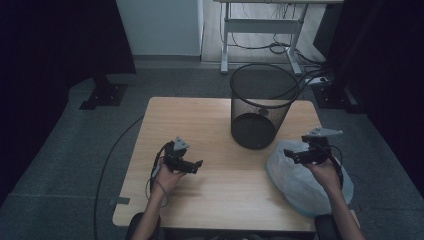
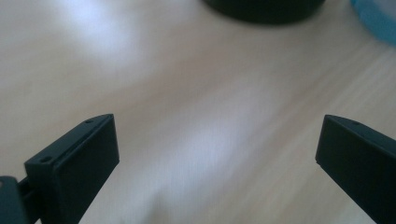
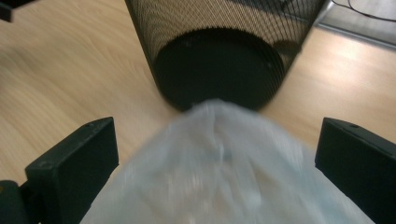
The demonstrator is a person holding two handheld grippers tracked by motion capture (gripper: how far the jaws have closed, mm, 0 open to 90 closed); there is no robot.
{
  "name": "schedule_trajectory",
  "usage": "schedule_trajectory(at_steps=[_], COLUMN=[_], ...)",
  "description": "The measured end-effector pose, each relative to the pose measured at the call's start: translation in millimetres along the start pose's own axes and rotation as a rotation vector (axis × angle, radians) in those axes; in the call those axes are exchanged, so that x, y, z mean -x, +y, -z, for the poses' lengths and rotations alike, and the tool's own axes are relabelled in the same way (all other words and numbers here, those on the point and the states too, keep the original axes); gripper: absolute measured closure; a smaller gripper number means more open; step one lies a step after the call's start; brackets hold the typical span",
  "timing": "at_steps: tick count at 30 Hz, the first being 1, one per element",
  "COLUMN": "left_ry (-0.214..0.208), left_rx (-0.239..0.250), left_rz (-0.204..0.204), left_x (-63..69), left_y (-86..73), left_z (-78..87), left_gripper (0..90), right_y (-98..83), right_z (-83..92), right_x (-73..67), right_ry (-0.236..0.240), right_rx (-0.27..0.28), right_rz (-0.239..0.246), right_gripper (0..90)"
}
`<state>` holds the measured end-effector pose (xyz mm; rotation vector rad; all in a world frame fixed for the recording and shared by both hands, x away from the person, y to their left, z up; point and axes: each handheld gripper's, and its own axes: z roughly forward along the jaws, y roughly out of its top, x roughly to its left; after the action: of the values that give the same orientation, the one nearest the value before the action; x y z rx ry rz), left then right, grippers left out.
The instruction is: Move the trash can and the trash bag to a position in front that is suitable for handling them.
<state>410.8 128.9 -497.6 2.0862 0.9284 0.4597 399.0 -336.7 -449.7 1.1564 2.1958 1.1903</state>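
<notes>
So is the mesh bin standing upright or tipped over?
Upright: the black mesh wastebasket stands on its solid base on the wooden table, open rim up, in the high view.

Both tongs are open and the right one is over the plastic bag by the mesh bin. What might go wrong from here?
The plastic bag overhangs the table's right edge, so a nudge might slide it off. It is thin and limp, so the right tongs may pinch only a fold. The mesh bin stands close by and looks light; it might tip if bumped.
</notes>
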Motion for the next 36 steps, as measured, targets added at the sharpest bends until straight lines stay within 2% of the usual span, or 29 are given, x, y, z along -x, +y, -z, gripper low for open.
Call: schedule_trajectory(at_steps=[3, 8, 11, 15, 19, 22, 25, 29, 33, 35, 36], left_ry=[-0.004, -0.057, -0.081, -0.109, -0.153, -0.188, -0.220, -0.260, -0.309, -0.275, -0.273], left_rx=[0.016, 0.085, 0.118, 0.139, 0.159, 0.172, 0.177, 0.180, 0.209, 0.214, 0.217], left_rz=[-0.039, -0.026, -0.016, -0.026, -0.043, -0.057, -0.072, -0.121, -0.137, -0.153, -0.145], left_x=[2.9, 1.9, -0.1, -2.1, -1.7, 0.0, 3.2, 11.3, 20.5, 25.0, 25.2], left_y=[25.3, 58.9, 75.2, 94.4, 112.0, 123.8, 133.5, 142.1, 146.4, 148.1, 148.6], left_z=[-9.4, -21.5, -27.6, -38.2, -50.5, -60.5, -70.2, -81.1, -90.1, -93.3, -94.3], left_gripper=[0.0, 0.0, 0.0, 0.0, 0.0, 0.0, 0.0, 0.0, 0.0, 0.0, 0.0], right_y=[14.7, 32.0, 36.2, 37.3, 38.5, 40.2, 42.8, 46.7, 49.2, 49.0, 48.9], right_z=[-11.9, -32.1, -40.9, -46.8, -49.1, -50.9, -53.4, -55.1, -56.0, -56.0, -55.8], right_x=[0.3, 6.4, 14.6, 27.3, 36.0, 38.5, 38.2, 35.8, 33.2, 33.2, 33.0], right_ry=[0.022, 0.061, 0.078, 0.102, 0.113, 0.136, 0.146, 0.163, 0.151, 0.153, 0.151], right_rx=[0.011, 0.019, 0.025, 0.068, 0.095, 0.112, 0.107, 0.112, 0.098, 0.100, 0.098], right_rz=[0.019, 0.022, 0.002, -0.030, -0.022, -0.013, 0.010, 0.042, 0.083, 0.082, 0.081], right_gripper=[0.0, 0.0, 0.0, 0.0, 0.9, 2.9, 4.3, 5.6, 4.2, 4.0, 3.7])
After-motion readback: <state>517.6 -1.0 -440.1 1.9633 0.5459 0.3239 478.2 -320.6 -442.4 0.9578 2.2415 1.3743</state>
